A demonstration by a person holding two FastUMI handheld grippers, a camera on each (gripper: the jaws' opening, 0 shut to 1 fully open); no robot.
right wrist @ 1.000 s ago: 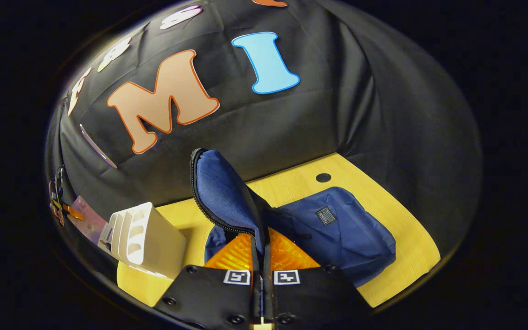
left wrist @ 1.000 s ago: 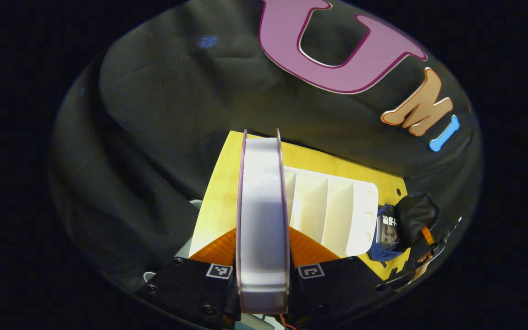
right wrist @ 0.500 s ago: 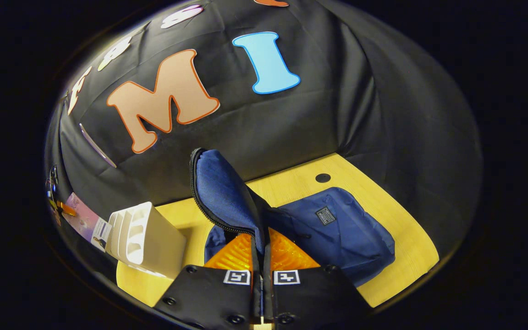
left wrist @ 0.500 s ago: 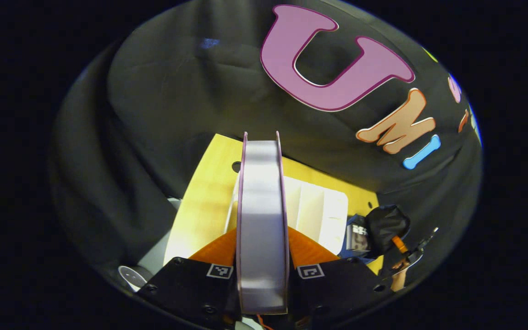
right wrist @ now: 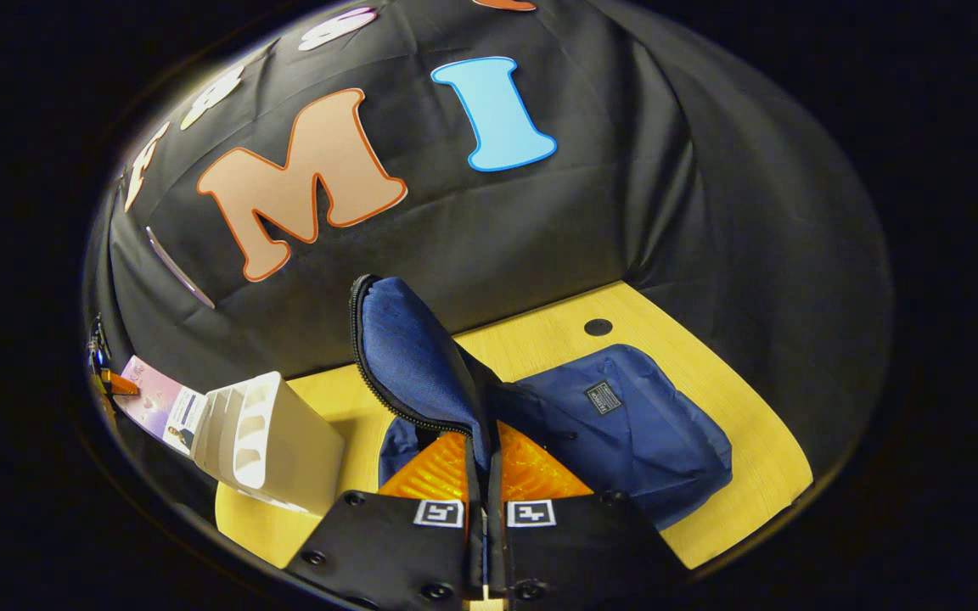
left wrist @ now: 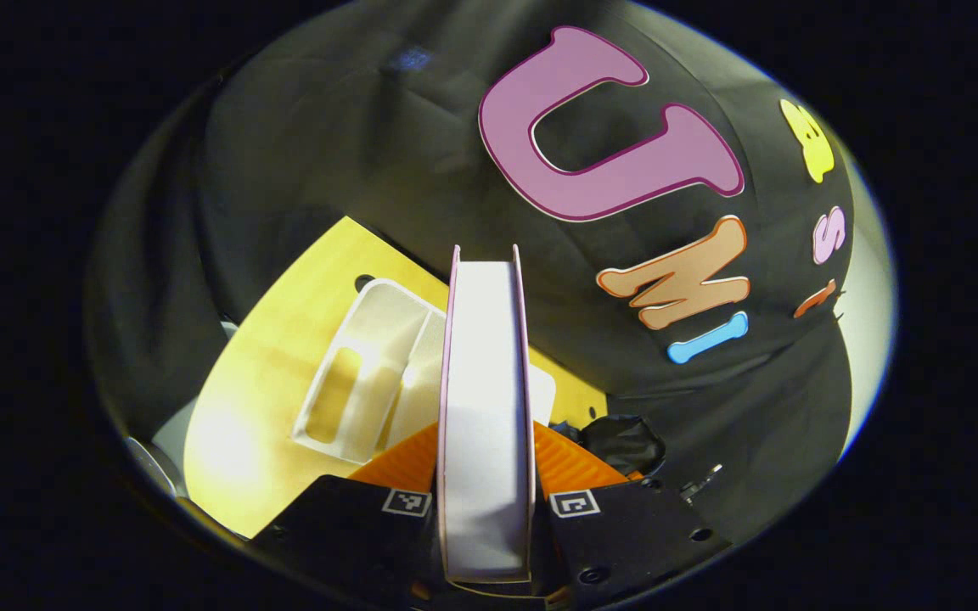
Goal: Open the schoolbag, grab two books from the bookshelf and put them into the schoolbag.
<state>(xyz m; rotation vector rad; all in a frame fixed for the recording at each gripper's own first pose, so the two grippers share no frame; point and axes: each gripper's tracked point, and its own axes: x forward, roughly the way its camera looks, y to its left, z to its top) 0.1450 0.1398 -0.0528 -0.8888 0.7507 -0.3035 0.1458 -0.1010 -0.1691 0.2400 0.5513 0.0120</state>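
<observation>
The schoolbag (right wrist: 625, 433), a soft navy-blue fabric backpack with a small dark label patch, lay slumped on the yellow wooden table (right wrist: 735, 441) in the right gripper view, its body spreading to the right of the fingers. Nearest the camera, the right gripper (right wrist: 485, 475) had its two fingers pressed almost together, with only a thin layer of cloth between them: they pinched the bag's blue flap (right wrist: 408, 356), whose zipper-toothed edge rose upright from the grip and curled over at the top. Left of the bag, and apart from it, stood the white plastic bookshelf (right wrist: 272, 441) with its upright dividers, near the table's left edge. Beyond the rack, at the far left of that view, a pink-covered book (right wrist: 158, 403) showed, with the other gripper beside it, too small to judge its grip. A round dark hole (right wrist: 598, 327) sat in the tabletop behind the bag, close to the black cloth wall.

In the left gripper view, the left gripper (left wrist: 486, 475) clamped a thick book edge-on, white page block framed by thin pink covers; the fingers were spread to the book's thickness and pressed on both covers. The book stood up along the middle of the view. Behind it lay the white rack, seen from above on the yellow tabletop. To the right, a dark crumpled shape was partly visible; I cannot tell what it was.
</observation>
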